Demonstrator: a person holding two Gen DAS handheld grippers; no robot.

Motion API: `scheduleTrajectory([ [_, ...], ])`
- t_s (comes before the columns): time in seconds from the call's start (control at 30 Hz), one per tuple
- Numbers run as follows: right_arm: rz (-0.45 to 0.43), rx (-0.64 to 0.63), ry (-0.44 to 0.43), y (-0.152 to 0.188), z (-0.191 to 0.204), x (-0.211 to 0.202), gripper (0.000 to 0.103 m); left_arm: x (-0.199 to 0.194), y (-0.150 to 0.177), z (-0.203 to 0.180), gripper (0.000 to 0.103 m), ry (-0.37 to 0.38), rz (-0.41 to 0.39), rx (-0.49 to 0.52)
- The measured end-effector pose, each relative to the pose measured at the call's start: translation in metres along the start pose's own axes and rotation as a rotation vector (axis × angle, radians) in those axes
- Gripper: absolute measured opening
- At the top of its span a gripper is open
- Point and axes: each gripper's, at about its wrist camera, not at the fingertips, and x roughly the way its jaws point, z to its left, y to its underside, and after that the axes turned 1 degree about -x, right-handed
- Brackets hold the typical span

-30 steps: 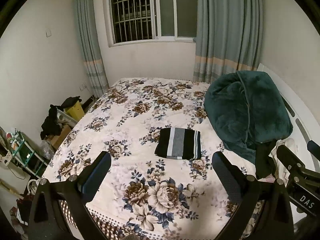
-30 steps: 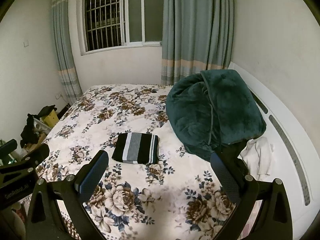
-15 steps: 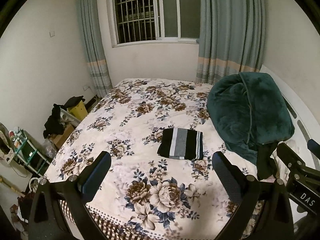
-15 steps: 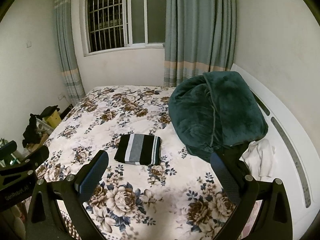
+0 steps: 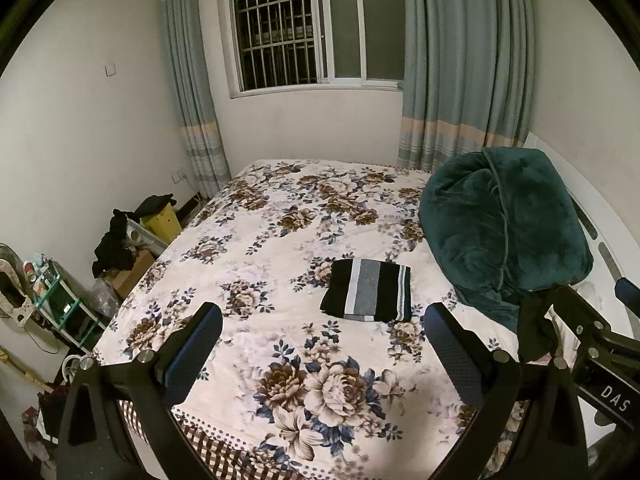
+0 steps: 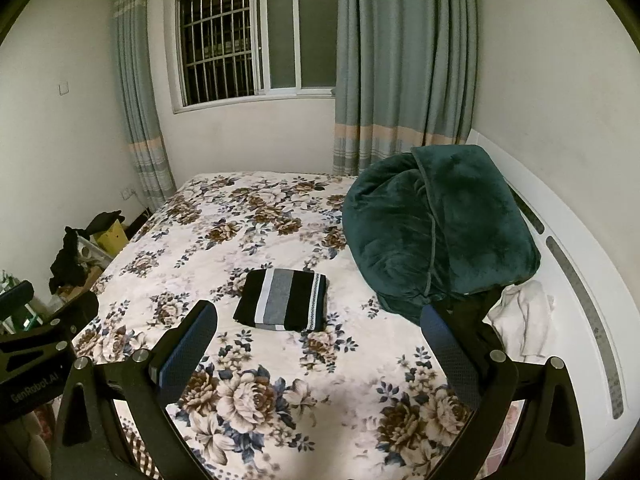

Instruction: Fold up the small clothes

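Your left gripper [image 5: 320, 344] hangs above the near edge of the bed with its two black fingers and their blue textured pads [image 5: 192, 354] spread wide and nothing between them. Your right gripper [image 6: 318, 346] sits just beside it, jaws equally wide apart and likewise holding nothing; each tool shows at the margin of the other's wrist view. Beyond both sets of fingertips, out of contact with either, the folded black garment with grey and white stripes [image 5: 367, 297] lies flat as a neat rectangle on the cream bedspread printed with brown and blue flowers [image 5: 280, 240], roughly in the middle of the bed. To the garment's right, close but not touching, a bulky dark green plush blanket [image 6: 436, 236] is heaped against the white headboard [image 6: 568, 248]. At the foot of that heap, in the right wrist view, a crumpled white cloth [image 6: 520, 320] lies beside something dark that may be another piece of clothing, though the right finger hides most of it. On the floor left of the bed stand a yellow box [image 5: 162, 222] with black clothes draped nearby and a small green-framed rack [image 5: 64, 312]. Behind the bed, blue-grey curtains with a pale band [image 5: 460, 64] frame a barred window [image 5: 280, 36].
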Motion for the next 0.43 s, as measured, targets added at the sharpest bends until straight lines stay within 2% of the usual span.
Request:
scheduleTrajectory([
  [0.43,0.002,-0.002,0.002,0.0033,0.0034,-0.0030,0.103,-0.0011,-0.0014,0.0068,0.103,-0.015,-0.004,-0.012],
])
